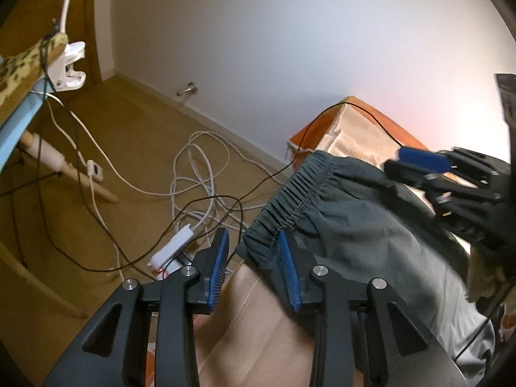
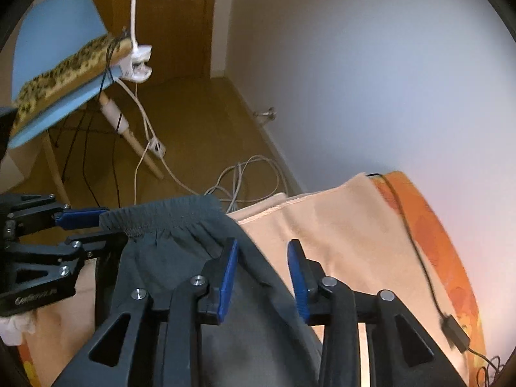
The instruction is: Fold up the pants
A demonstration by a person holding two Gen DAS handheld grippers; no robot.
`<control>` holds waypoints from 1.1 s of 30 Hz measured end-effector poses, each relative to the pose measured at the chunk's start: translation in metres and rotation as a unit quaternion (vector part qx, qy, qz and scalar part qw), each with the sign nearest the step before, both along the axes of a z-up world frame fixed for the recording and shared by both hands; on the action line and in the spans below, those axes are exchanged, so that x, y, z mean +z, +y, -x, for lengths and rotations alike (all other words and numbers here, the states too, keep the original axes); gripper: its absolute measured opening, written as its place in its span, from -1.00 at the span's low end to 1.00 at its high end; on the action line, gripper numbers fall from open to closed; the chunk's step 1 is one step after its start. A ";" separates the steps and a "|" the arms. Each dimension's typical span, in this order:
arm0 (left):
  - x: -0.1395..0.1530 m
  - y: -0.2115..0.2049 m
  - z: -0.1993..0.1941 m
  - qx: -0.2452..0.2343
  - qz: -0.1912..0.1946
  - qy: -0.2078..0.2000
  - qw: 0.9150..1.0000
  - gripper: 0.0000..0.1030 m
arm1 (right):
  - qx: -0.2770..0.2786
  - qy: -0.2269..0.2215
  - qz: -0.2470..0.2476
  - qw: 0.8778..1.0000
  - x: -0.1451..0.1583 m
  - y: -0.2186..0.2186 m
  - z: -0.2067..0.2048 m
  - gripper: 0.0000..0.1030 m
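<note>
Pants (image 2: 180, 258), thin, limp and light, want pinching at the gathered waistband (image 1: 290, 196); both grippers' fingers (image 1: 221, 251) stand apart, empty.

A home room — wooden floor (image 1: 135, 135), blue chair (image 2: 58, 32) with cushion, tangled white cables (image 1: 200, 174) — domestic clutter

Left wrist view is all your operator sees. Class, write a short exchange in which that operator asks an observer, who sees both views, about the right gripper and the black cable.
Operator: Is the right gripper open?
Observer: Yes, its jaws stand apart over the pants, pinching nothing.
Operator: Where does the black cable end?
Observer: In a small black box lying on the orange cover.
</note>
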State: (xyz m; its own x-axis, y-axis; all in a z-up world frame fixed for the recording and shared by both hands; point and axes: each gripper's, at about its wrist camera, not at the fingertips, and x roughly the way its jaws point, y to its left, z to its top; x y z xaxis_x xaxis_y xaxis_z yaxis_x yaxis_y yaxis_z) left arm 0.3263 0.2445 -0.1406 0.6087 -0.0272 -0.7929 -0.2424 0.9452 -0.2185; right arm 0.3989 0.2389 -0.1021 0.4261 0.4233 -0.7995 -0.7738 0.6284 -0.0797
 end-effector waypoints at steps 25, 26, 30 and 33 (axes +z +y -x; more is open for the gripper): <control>0.149 -0.161 0.115 -0.174 -0.021 -0.095 0.980 -0.40 | -0.162 -0.060 -0.027 0.985 0.142 -0.321 0.205 -0.32; 0.148 -0.170 0.116 -0.186 -0.015 -0.097 0.978 -0.41 | -0.172 -0.059 -0.026 0.983 0.143 -0.333 0.212 -0.32; 0.146 -0.231 0.127 -0.243 0.007 -0.098 0.965 -0.40 | -0.227 -0.058 -0.023 0.972 0.144 -0.397 0.250 -0.32; 0.139 -0.270 0.133 -0.281 0.017 -0.087 0.956 -0.40 | -0.269 -0.056 -0.022 0.961 0.143 -0.445 0.281 -0.32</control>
State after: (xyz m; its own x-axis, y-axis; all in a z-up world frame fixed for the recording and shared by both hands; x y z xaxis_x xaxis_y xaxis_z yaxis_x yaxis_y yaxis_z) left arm 0.1937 -0.0260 -0.0020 0.6136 -0.4128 -0.6731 0.3436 0.9071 -0.2431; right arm 0.1183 -0.2061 0.0406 0.6746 0.1499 -0.7228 -0.3248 0.9396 -0.1083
